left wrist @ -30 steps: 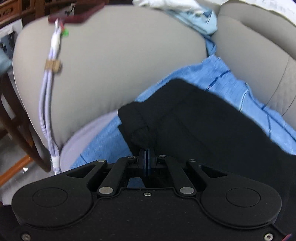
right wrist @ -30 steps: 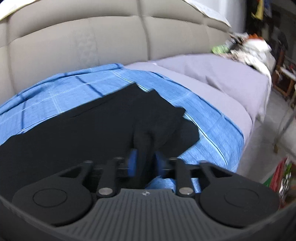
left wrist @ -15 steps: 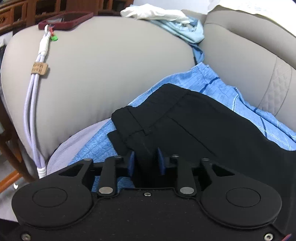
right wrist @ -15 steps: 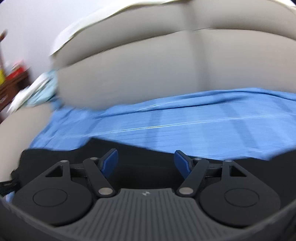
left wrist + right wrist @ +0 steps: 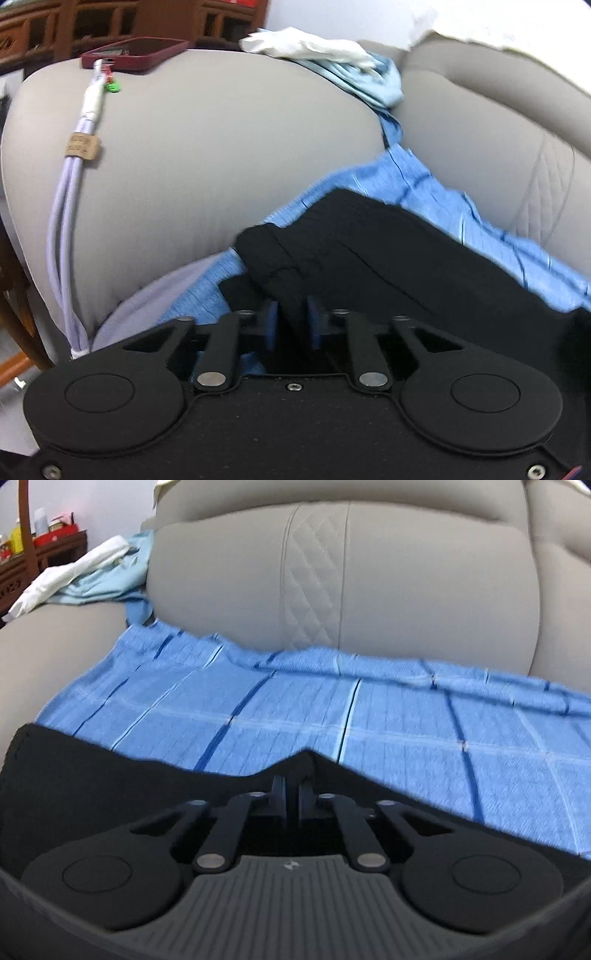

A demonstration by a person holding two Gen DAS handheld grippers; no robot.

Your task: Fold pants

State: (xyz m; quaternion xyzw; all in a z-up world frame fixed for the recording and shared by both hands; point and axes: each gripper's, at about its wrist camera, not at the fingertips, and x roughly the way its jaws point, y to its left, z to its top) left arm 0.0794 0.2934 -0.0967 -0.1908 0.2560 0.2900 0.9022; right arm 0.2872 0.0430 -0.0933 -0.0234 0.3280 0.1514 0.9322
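Black pants (image 5: 388,251) lie across a blue checked cloth (image 5: 424,184) on a beige sofa. In the left wrist view their waistband end bunches up near the armrest, and a fold of it runs between the blue pads of my left gripper (image 5: 292,321), whose jaws are closing on it. In the right wrist view the pants (image 5: 110,768) fill the lower left. My right gripper (image 5: 291,794) is shut on their far edge, which rises in a small peak above the blue checked cloth (image 5: 369,716).
The sofa armrest (image 5: 221,147) carries a dark red phone (image 5: 136,53) with a lilac cable (image 5: 70,206) hanging down its side. White and pale blue clothes (image 5: 332,55) are heaped in the corner. The backrest (image 5: 369,572) rises just behind the cloth.
My right gripper let go of the pants' leg end, swung left with jaws wide, and shut on the pants' edge. My left gripper opened a little and narrowed again on the waistband.
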